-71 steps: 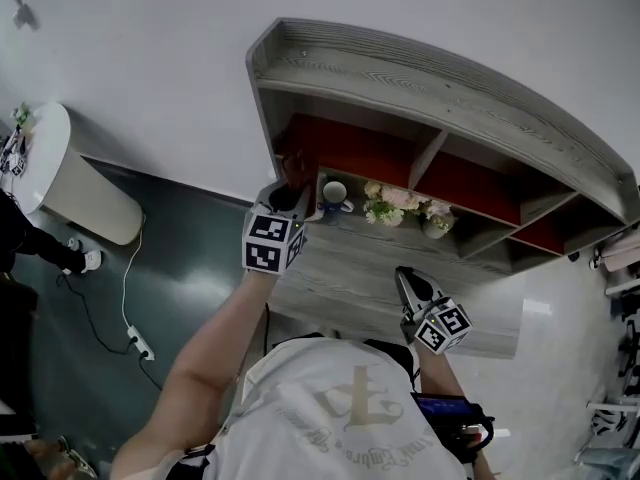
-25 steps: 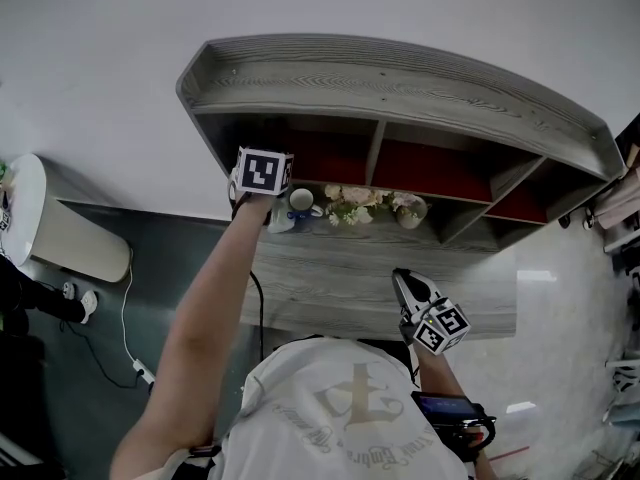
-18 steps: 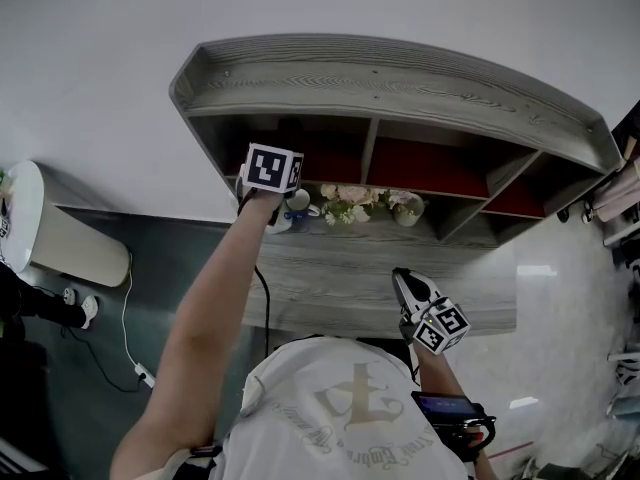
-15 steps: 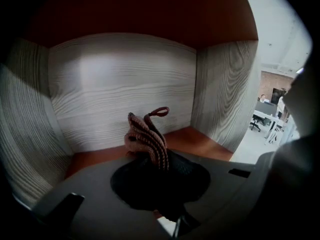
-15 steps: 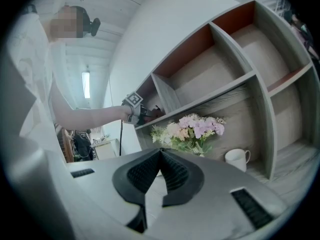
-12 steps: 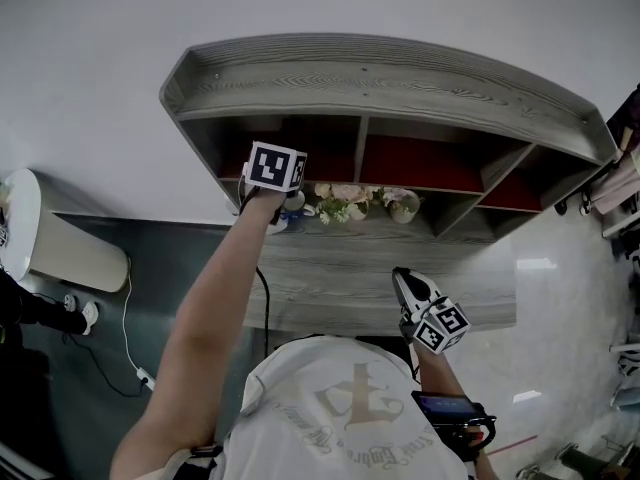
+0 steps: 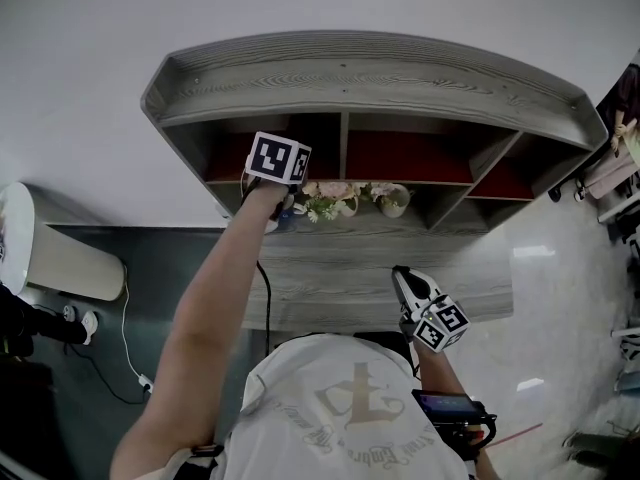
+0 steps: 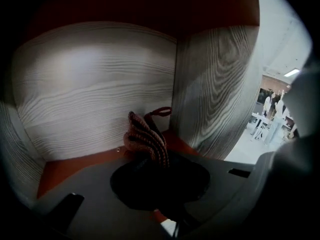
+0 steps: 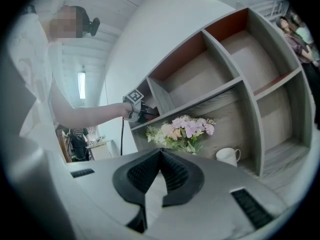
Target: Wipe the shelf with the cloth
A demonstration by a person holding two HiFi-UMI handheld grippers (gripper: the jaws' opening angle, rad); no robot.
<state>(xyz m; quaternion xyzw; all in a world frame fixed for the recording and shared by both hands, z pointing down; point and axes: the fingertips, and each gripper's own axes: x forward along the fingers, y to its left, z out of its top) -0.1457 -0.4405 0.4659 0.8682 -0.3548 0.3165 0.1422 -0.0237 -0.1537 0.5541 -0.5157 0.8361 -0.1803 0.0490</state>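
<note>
The grey wood shelf unit point(image 7: 380, 78) has red-backed compartments. My left gripper point(image 7: 278, 160) is up inside the leftmost compartment, and its tips are hidden behind its marker cube. In the left gripper view that gripper point(image 8: 147, 153) is shut on a bunched reddish-brown striped cloth point(image 8: 145, 138). The cloth is pressed low against the grey compartment wall point(image 8: 100, 89), close to the divider point(image 8: 215, 84). My right gripper point(image 7: 402, 276) hangs over the lower desk surface point(image 7: 340, 278), shut with nothing in it. It appears shut in its own view too point(image 9: 160, 153).
A bunch of pink and white flowers point(image 7: 325, 200) point(image 9: 182, 129) and a small pot point(image 7: 393, 201) stand on the ledge under the compartments. A white mug point(image 9: 230, 156) stands there too. A white appliance point(image 7: 50, 258) and a floor cable point(image 7: 135, 368) lie at the left.
My left gripper rose from in front of the shelf into the left compartment, then slid rightward toward the divider with the cloth. The right gripper stayed put.
</note>
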